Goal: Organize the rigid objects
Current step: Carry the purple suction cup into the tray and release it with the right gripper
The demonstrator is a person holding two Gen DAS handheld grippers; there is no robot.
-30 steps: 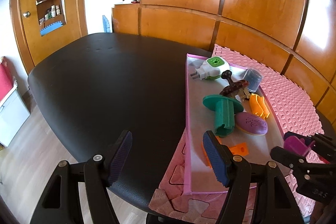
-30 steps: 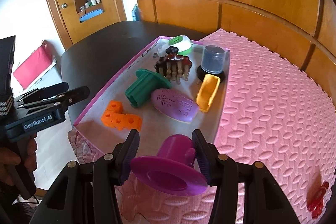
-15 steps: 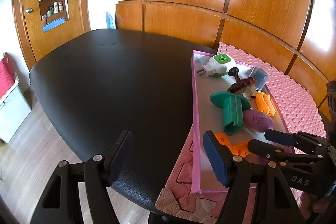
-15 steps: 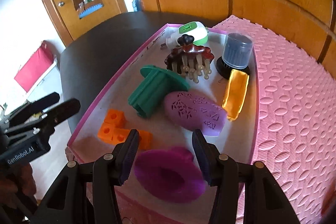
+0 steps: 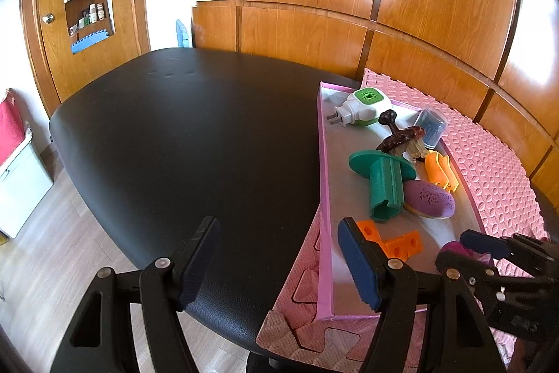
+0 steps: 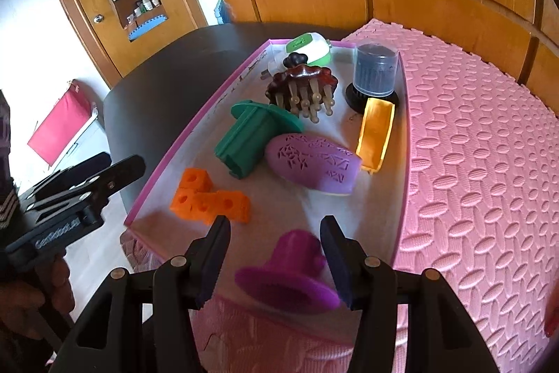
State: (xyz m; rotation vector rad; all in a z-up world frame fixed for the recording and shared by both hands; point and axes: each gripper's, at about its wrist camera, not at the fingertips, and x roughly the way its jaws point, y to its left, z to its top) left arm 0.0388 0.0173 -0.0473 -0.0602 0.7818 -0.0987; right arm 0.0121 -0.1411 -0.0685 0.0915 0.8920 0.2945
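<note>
A pink-rimmed tray (image 6: 195,128) lies on a pink foam mat (image 6: 471,145). It holds an orange block piece (image 6: 209,198), a green flanged part (image 6: 251,135), a purple oval (image 6: 311,163), an orange trough (image 6: 375,128), a brown massage comb (image 6: 304,86), a dark capped jar (image 6: 375,69) and a white-green plug (image 6: 311,46). My right gripper (image 6: 276,254) is open around a purple flanged part (image 6: 290,275) that rests at the tray's near end. My left gripper (image 5: 279,261) is open and empty over the black table's near edge, left of the tray (image 5: 323,198).
The black table (image 5: 192,135) stretches left of the tray. Wooden wall panels (image 5: 419,6) stand behind. A red object (image 6: 552,320) peeks in at the right edge on the mat. The floor drops off below the table's near edge.
My right gripper has carried the purple flanged part forward over the tray, lowered it and opened its jaws. My left gripper has stayed open and barely moved.
</note>
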